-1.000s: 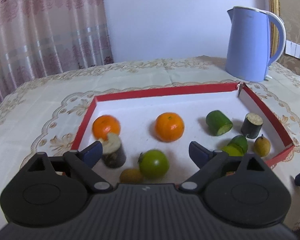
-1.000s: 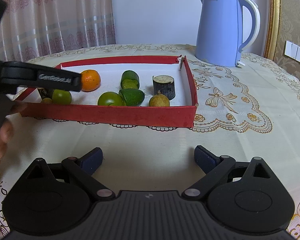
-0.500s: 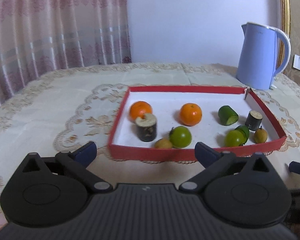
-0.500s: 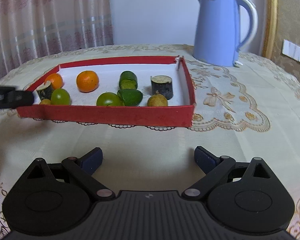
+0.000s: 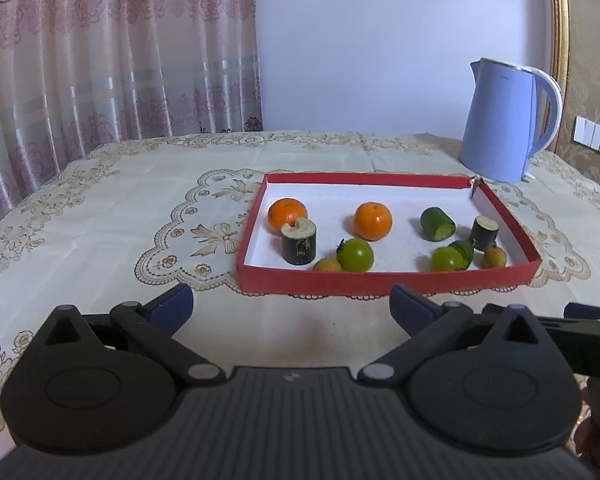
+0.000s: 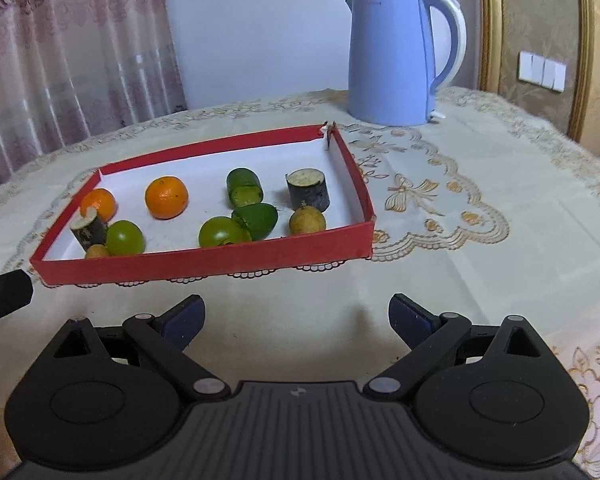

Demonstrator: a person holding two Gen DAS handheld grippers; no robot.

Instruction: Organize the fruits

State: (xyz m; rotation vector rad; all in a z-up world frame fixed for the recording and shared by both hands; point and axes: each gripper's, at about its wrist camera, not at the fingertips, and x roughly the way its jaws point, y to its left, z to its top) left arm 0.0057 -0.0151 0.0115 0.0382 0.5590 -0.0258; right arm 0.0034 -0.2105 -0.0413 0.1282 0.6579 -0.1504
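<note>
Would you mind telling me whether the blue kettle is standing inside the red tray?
No, the blue kettle stands on the tablecloth behind the red tray, outside its far corner.

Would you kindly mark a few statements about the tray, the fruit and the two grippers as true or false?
1. Two oranges lie in the red tray. True.
2. The kettle stands inside the tray. False: it stands on the tablecloth beyond the tray.
3. The left gripper holds a green fruit. False: it is open and empty.
4. The right gripper is open, short of the tray. True.
5. The tray's inside is white. True.
</note>
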